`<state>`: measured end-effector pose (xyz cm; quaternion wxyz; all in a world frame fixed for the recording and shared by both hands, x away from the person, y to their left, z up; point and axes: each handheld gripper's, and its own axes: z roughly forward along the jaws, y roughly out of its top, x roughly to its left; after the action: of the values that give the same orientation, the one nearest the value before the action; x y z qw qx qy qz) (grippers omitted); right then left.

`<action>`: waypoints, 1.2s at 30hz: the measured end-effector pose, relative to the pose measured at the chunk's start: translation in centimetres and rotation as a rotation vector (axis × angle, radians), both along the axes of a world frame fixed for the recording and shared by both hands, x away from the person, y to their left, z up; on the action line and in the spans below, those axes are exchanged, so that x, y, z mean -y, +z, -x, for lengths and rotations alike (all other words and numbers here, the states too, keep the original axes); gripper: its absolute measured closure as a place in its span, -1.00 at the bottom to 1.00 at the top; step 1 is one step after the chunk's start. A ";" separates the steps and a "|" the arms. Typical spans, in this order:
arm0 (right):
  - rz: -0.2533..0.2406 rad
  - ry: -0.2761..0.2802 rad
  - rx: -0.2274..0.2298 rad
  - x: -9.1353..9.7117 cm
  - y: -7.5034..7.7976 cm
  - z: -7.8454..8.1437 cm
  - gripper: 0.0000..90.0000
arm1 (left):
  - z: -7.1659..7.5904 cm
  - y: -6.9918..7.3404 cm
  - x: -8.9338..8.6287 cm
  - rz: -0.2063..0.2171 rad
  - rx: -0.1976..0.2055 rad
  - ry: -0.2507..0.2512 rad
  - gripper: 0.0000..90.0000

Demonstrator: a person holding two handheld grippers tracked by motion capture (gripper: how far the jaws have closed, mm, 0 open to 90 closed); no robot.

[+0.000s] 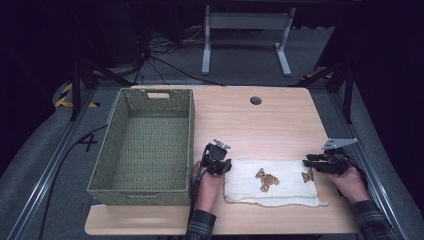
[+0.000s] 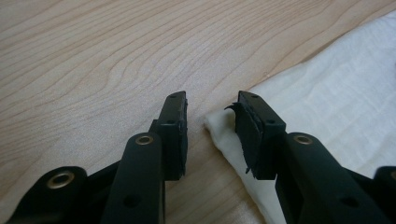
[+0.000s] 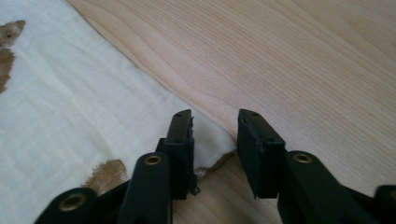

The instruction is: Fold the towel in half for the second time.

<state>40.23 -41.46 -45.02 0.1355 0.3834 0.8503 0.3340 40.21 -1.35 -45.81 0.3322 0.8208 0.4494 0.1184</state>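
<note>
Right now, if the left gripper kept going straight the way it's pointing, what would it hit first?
Most likely the white towel. The left gripper has open jaws straddling the towel's near corner, low over the wooden table. Depth is hard to judge, so it might skim the bare wood beside that corner instead.

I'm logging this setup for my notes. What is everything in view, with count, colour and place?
Basket: one, green woven, left part of the table.
Towel: one, white with brown patches, folded flat at the near edge between the tools.
Table: one, light wood, with a dark round hole near its far edge.
Frame with legs: one, grey, on the floor beyond the table.
Cables: several, black, on the floor.
Left tool: black, jaws open at the towel's left corner.
Right tool: black, jaws open at the towel's right corner.
Hands: two, in checked sleeves.
</note>
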 end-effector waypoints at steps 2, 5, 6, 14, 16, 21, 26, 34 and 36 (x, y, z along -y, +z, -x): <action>-0.002 0.012 -0.004 0.0 0.0 0.1 0.62 | 0.0 0.0 0.0 0.000 -0.002 -0.020 0.53; -0.006 0.023 -0.014 -0.1 0.0 0.1 0.78 | 0.1 -0.1 0.0 0.018 -0.007 -0.048 0.74; -0.006 0.023 -0.014 -0.1 0.0 0.1 0.78 | 0.1 -0.1 0.0 0.018 -0.007 -0.048 0.83; 0.027 0.017 0.008 -0.4 0.2 0.1 0.93 | 0.0 -0.1 0.0 0.039 -0.010 -0.042 0.93; 0.046 0.009 0.025 -0.4 0.2 0.0 0.93 | -0.1 0.1 0.1 0.052 0.003 -0.038 0.93; 0.055 -0.019 0.051 -0.2 0.7 -0.7 0.93 | -0.6 0.8 0.3 0.063 0.031 -0.031 0.93; 0.054 -0.037 0.085 0.1 1.2 -1.4 0.93 | -1.0 1.3 0.2 0.082 0.065 -0.015 0.93; 0.012 -0.028 0.125 0.7 2.4 0.1 0.93 | 0.4 2.2 -0.2 0.092 0.100 -0.022 0.93; 0.011 -0.023 0.127 0.7 2.6 0.7 0.93 | 0.8 2.4 -0.2 0.090 0.105 -0.026 0.93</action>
<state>39.56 -42.16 -42.38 0.1948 0.3704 0.8375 0.3515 39.42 -1.14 -43.39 0.3935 0.8035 0.4253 0.1367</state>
